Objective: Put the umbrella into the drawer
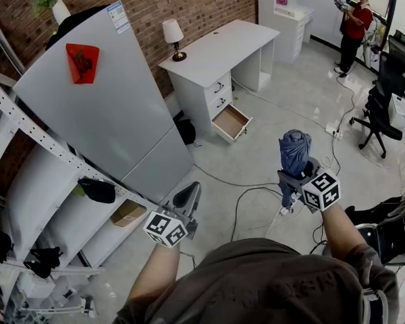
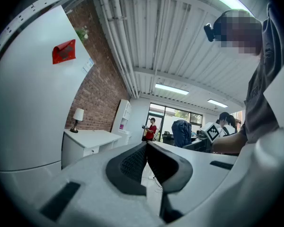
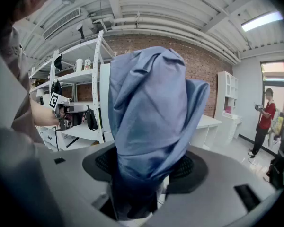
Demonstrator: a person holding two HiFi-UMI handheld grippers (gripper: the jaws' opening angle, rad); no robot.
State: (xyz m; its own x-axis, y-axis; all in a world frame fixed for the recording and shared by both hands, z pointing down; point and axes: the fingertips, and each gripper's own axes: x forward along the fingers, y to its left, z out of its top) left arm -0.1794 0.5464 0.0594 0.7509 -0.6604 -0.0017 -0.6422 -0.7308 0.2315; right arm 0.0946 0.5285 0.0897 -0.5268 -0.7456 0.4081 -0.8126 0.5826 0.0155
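Grey floor [image 1: 277,123] is open between me and the white desk [image 1: 219,49]. Its bottom drawer [image 1: 231,121] is pulled out. Cables [image 1: 237,204] trail across the path, office chair [image 1: 381,106] to the right, grey fridge [image 1: 101,106] to the left. Right gripper [image 1: 293,179] is clamped wide round the folded blue umbrella [image 1: 294,150], which is upright and well short of the drawer. Left gripper [image 1: 187,198]: jaws together, empty.

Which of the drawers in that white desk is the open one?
The bottom drawer of the white desk: it is pulled out, showing its brown inside, while the two drawers above it sit shut.
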